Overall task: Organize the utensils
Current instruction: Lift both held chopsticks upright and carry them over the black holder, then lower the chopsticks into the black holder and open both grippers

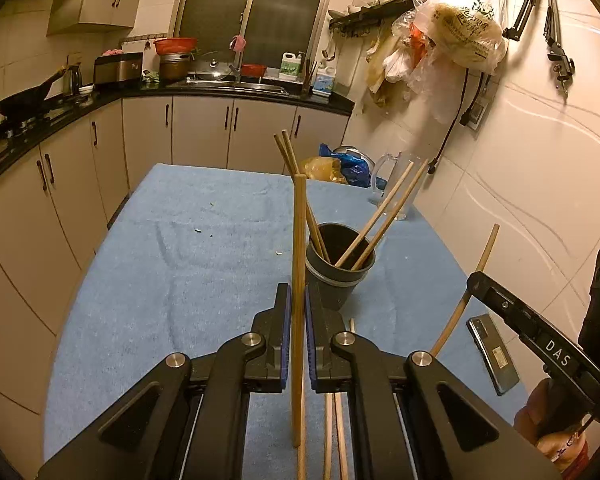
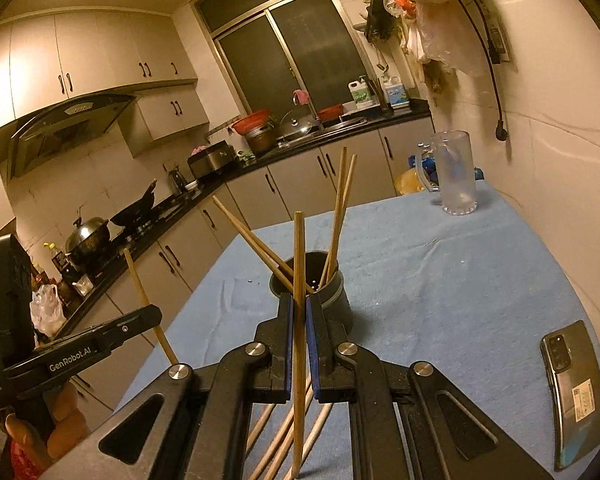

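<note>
Closest in, both grippers are clamped down narrow on a single chopstick each. The left gripper (image 1: 297, 300) has its chopstick (image 1: 298, 240) pinched between the blue pads, standing pretty much upright, and the right gripper (image 2: 298, 308) holds its own chopstick (image 2: 298, 264) the same way. My guess is upright makes sense so they can drop tip-first into the holder rather than clatter across the rim.

Under the jaws there are still a few loose chopsticks (image 2: 283, 440) lying on the blue cloth (image 1: 179, 260) that covers the counter, so the job looks partway done.

Just past the jaws sits the dark round holder (image 1: 340, 268), with four chopsticks (image 1: 374, 220) already in it, leaning out in two pairs against opposite sides. Both held sticks hover near it but not inside yet.

Off to the right a phone (image 2: 572, 396) lies flat on the cloth, well clear. Further back a clear glass mug (image 2: 452, 176) stands near the wall, with plastic bags (image 1: 452, 32) hanging above.
</note>
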Demonstrator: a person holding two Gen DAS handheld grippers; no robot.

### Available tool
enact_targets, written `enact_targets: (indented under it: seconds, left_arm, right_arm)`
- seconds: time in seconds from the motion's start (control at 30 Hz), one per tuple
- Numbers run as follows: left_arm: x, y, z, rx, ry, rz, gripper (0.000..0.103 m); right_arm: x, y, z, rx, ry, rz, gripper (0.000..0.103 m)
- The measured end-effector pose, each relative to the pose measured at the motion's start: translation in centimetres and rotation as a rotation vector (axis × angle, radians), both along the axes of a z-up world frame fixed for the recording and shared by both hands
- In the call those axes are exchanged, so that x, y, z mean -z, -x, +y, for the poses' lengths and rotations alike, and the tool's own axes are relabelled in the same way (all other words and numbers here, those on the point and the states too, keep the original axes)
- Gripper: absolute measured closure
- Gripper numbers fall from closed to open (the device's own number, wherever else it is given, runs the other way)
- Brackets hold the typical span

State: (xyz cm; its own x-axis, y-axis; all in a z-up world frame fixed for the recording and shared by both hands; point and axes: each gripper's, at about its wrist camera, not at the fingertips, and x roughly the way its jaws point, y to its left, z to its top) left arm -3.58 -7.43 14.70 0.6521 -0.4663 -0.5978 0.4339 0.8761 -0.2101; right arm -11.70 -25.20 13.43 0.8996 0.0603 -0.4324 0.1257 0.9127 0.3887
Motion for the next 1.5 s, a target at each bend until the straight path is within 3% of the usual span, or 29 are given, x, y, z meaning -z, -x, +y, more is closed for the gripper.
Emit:
enact_targets:
  seconds: [1.5]
  left_arm:
    - [-4.6,-0.3,-2.1,0.035,0.03,-0.061,0.097]
  right_arm:
    - [-3.5,0.7,-1.9,0.05,0.003,-0.115,0.096]
